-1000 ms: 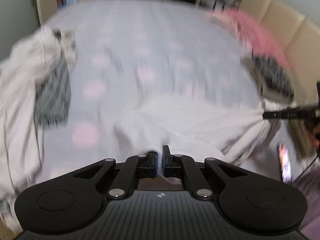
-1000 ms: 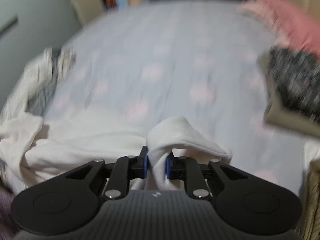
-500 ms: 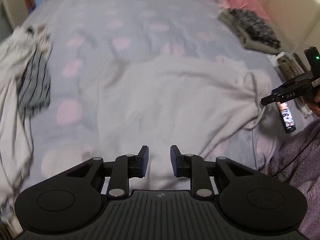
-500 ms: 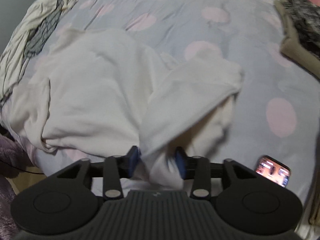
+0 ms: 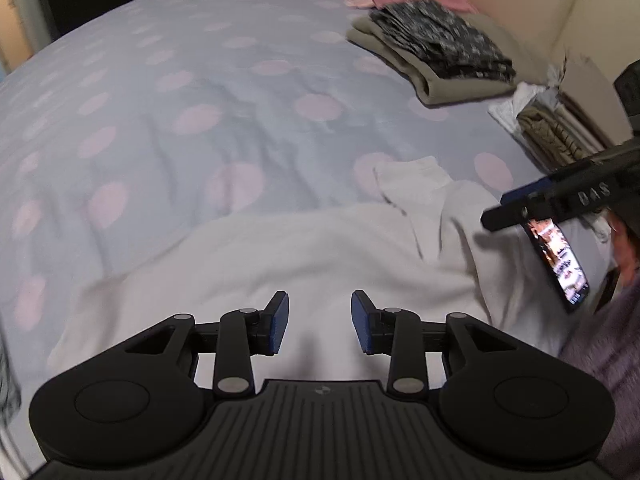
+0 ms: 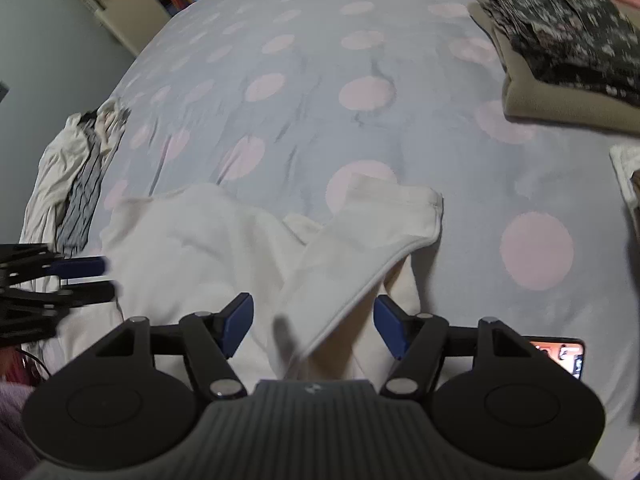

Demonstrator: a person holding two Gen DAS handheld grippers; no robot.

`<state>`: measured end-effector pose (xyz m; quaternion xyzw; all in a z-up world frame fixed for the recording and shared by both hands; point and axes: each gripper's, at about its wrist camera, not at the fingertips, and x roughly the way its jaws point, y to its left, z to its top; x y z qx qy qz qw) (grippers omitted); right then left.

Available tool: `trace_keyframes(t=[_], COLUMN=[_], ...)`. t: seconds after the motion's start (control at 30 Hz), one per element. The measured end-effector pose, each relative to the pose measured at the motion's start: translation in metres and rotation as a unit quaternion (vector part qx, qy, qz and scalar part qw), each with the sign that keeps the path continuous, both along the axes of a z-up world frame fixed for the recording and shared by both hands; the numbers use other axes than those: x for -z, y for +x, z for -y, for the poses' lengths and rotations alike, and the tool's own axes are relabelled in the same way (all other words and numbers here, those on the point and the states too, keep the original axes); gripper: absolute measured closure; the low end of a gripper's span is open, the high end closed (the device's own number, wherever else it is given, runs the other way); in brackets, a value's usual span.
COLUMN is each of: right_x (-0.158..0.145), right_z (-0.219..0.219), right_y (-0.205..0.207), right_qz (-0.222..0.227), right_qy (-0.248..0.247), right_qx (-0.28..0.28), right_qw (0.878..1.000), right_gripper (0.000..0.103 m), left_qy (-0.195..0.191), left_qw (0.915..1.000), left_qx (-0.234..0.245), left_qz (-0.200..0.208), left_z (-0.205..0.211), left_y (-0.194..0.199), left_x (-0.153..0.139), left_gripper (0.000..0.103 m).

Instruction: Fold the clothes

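Polka-dot bed [image 5: 248, 92] is seen with a white garment [image 6: 208, 248] spread rumpled at its near edge, left gripper [image 5: 319, 326] and right gripper [image 6: 314, 322] both released above it; flattening or regrasping is judged next.

Two grippers show, the left gripper [image 5: 319, 328] and the right gripper [image 6: 313, 325]. One white garment [image 6: 224, 240] lies spread on one dotted bed [image 6: 320, 60]. One folded stack [image 6: 560, 52] holds two pieces, a dark patterned one over a beige one. One loose heap of clothes [image 6: 72, 176] lies at the bed's edge. One lit phone [image 5: 558, 260] lies there too.
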<state>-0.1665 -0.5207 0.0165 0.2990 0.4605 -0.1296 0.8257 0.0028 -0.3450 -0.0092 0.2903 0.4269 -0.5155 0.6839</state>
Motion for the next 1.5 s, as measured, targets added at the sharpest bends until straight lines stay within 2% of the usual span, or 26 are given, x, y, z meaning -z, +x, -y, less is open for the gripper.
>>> trace_keyframes(t=[0.13, 0.2, 0.23, 0.37, 0.43, 0.47, 0.5, 0.53, 0.67, 0.8, 0.97, 1.13, 1.3, 1.37, 1.5], right_x=[0.014, 0.021, 0.023, 0.026, 0.024, 0.023, 0.022, 0.021, 0.009, -0.015, -0.049, -0.064, -0.052, -0.051, -0.052], right_z=[0.006, 0.009, 0.010, 0.014, 0.015, 0.016, 0.016, 0.016, 0.014, 0.014, 0.021, 0.026, 0.032, 0.042, 0.063], right_y=[0.011, 0.014, 0.015, 0.018, 0.018, 0.018, 0.018, 0.018, 0.018, 0.012, -0.004, -0.011, -0.010, -0.016, -0.032], right_qz=[-0.027, -0.035, -0.037, -0.045, -0.040, -0.038, -0.035, -0.032, -0.028, 0.002, 0.048, 0.056, 0.017, 0.004, -0.024], right_qy=[0.018, 0.030, 0.029, 0.017, 0.012, 0.009, 0.007, 0.003, -0.034, -0.077, -0.128, -0.165, -0.189, -0.202, -0.264], right_qx=[0.012, 0.015, 0.016, 0.018, 0.017, 0.017, 0.015, 0.014, 0.014, 0.029, 0.062, 0.086, 0.100, 0.120, 0.171], right_qw=[0.999, 0.999, 0.999, 0.999, 0.999, 0.999, 0.999, 0.999, 0.999, 0.997, 0.989, 0.981, 0.977, 0.972, 0.949], right_gripper=[0.034, 0.035, 0.039, 0.076, 0.087, 0.096, 0.097, 0.097, 0.098, 0.098, 0.098, 0.098, 0.098, 0.098, 0.098], left_qy=[0.002, 0.011, 0.019, 0.050, 0.040, 0.035, 0.030, 0.026, 0.001, -0.036, -0.084, -0.089, -0.047, -0.034, -0.017], left_qw=[0.9990, 0.9988, 0.9985, 0.9978, 0.9987, 0.9990, 0.9993, 0.9995, 0.9999, 0.9972, 0.9845, 0.9719, 0.9663, 0.9642, 0.9635], left_qx=[0.038, 0.047, 0.051, 0.039, 0.027, 0.020, 0.014, 0.008, -0.012, -0.055, -0.128, -0.181, -0.214, -0.232, -0.249], left_qz=[0.025, 0.000, -0.007, -0.019, -0.019, -0.019, -0.018, -0.018, -0.005, 0.036, 0.084, 0.121, 0.135, 0.125, 0.097], left_z=[0.048, 0.070, 0.080, 0.099, 0.096, 0.095, 0.093, 0.091, 0.085, 0.069, 0.018, -0.046, -0.104, -0.122, -0.150], left_y=[-0.004, -0.004, -0.004, -0.002, 0.001, 0.003, 0.004, 0.006, 0.010, 0.023, 0.053, 0.069, 0.072, 0.075, 0.072], left_x=[0.020, 0.035, 0.044, 0.073, 0.071, 0.071, 0.070, 0.069, 0.057, 0.020, -0.040, -0.078, -0.065, -0.054, -0.032], left_gripper=[0.071, 0.071, 0.071, 0.072, 0.080, 0.090, 0.097, 0.100, 0.101, 0.101, 0.101, 0.101, 0.101, 0.101, 0.101])
